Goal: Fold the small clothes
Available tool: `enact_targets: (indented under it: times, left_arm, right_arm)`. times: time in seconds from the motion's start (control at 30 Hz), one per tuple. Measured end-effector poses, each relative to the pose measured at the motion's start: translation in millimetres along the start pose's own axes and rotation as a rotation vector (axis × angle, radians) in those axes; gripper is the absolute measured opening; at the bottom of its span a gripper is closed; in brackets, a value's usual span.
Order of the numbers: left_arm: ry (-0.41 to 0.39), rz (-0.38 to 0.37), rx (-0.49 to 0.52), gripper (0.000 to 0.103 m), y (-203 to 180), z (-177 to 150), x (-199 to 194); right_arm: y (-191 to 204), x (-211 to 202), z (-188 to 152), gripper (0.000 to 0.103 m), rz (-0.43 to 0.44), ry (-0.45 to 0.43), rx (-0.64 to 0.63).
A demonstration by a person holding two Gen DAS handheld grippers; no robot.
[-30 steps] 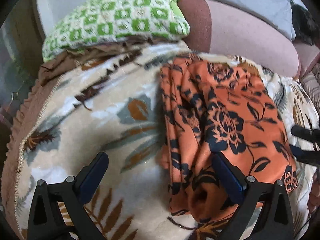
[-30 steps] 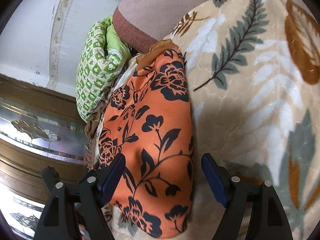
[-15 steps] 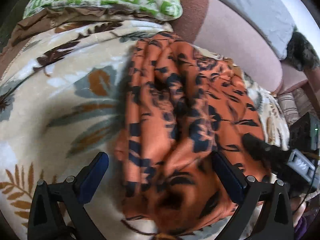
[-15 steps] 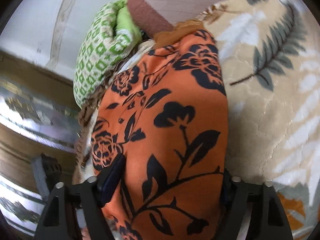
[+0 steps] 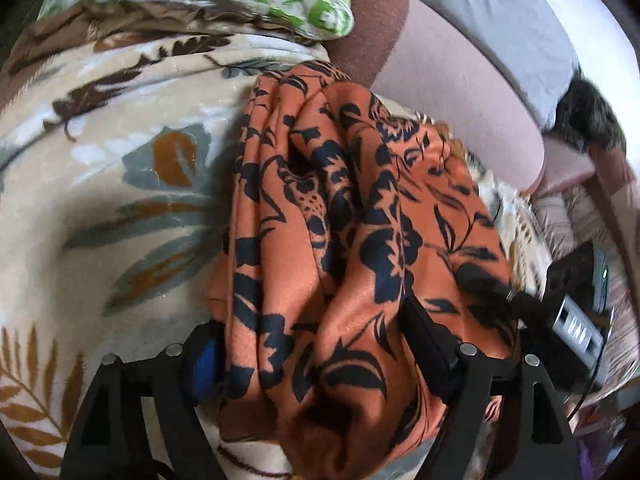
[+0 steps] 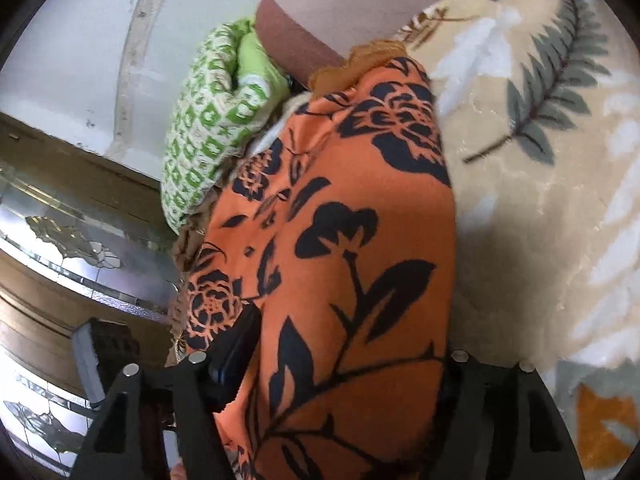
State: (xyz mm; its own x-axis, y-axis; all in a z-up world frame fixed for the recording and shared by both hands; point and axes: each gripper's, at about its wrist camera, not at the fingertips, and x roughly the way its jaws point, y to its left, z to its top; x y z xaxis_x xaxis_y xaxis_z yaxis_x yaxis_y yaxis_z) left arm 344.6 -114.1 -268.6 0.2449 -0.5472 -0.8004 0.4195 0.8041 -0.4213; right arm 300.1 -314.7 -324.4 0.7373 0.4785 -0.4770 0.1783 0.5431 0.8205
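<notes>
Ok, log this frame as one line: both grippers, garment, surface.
left gripper: closing around bunched orange floral garment | right gripper: garment between jaws | surface: leaf-print blanket

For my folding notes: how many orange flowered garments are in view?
1: the orange garment lies bunched on the leaf-print blanket, between both grippers' jaws. Others may hide beneath.

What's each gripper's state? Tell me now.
Left gripper: jaws just closing, gripping the orange floral cloth.
Right gripper: jaws just closing, gripping the same cloth.
</notes>
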Motion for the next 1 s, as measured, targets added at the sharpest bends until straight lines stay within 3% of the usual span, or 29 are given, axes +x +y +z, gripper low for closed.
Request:
enact_targets:
  times: [0.03, 0.1, 0.17, 0.27, 0.4, 0.57, 0.73, 1.0]
  left_arm:
    - [-0.006, -0.01, -0.005, 0.081, 1, 0, 0]
    - [-0.017, -0.005, 0.009, 0.059, 0, -1, -1]
    - [-0.033, -0.016, 0.029, 0.046, -4, -6, -11]
    - [-0.05, 0.023, 0.107, 0.038, -20, -12, -18]
    - [-0.073, 0.018, 0.148, 0.036, -34, -23, -39]
    - [-0.168, 0.049, 0.254, 0.036, -77, -59, -83]
    - [-0.205, 0.032, 0.254, 0.037, -101, -99, -121]
    - [-0.224, 0.148, 0.327, 0.037, -113, -136, -146]
  right_arm:
    - [4, 0, -1, 0.072, -0.008, 0.004, -0.027]
    - [6, -2, -1, 0.059, 0.009, 0.004, -0.033]
    - [12, -10, -1, 0.042, 0.004, -0.013, -0.063]
    - [33, -21, -8, 0.039, -0.045, -0.039, -0.156]
    - [54, -50, -16, 0.039, -0.056, -0.074, -0.222]
    - [77, -100, -33, 0.038, -0.051, -0.108, -0.315]
    - [89, -165, -60, 0.038, -0.035, -0.13, -0.386]
    - [83, -226, -111, 0.038, 0.038, -0.143, -0.385]
